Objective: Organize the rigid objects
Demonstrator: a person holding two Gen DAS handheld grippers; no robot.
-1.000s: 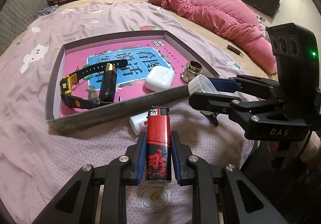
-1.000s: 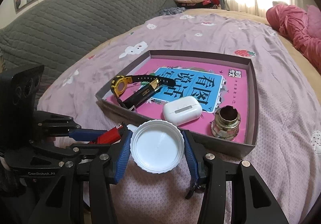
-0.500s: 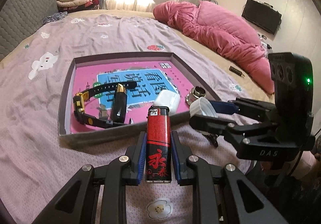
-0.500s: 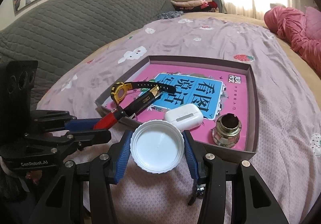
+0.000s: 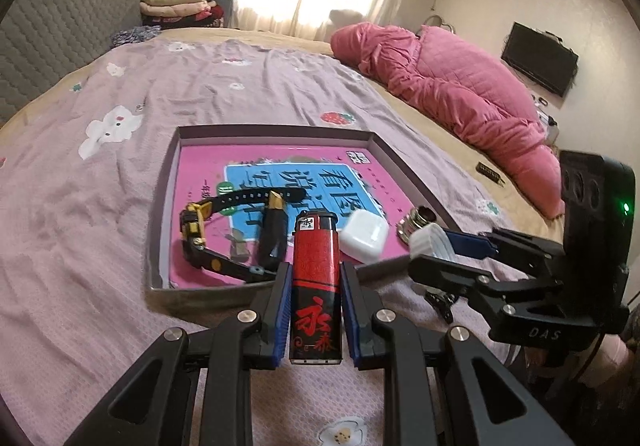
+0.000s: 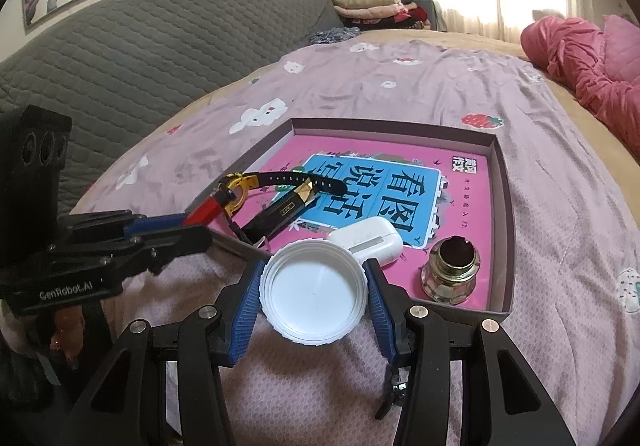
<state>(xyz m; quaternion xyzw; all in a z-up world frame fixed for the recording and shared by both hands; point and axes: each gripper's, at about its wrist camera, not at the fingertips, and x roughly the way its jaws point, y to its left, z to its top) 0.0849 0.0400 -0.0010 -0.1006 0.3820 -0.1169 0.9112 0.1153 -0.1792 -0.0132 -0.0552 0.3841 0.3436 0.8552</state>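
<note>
Through the left wrist camera, my left hand-held gripper [image 5: 316, 304] clamped a red lighter [image 5: 316, 286] upright, just before the tray's [image 5: 168, 214] near wall. Through the right wrist camera, my right hand-held gripper [image 6: 314, 292] gripped a white cap [image 6: 314, 290] at that same wall.

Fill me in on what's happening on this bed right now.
A person is tidying small items into a shallow box on the bed. The left hand-held gripper grips a red lighter upright near the box's front edge. The right hand-held gripper grips a white lid. A watch, a white earbud case and a metal fitting already lie inside.
</note>
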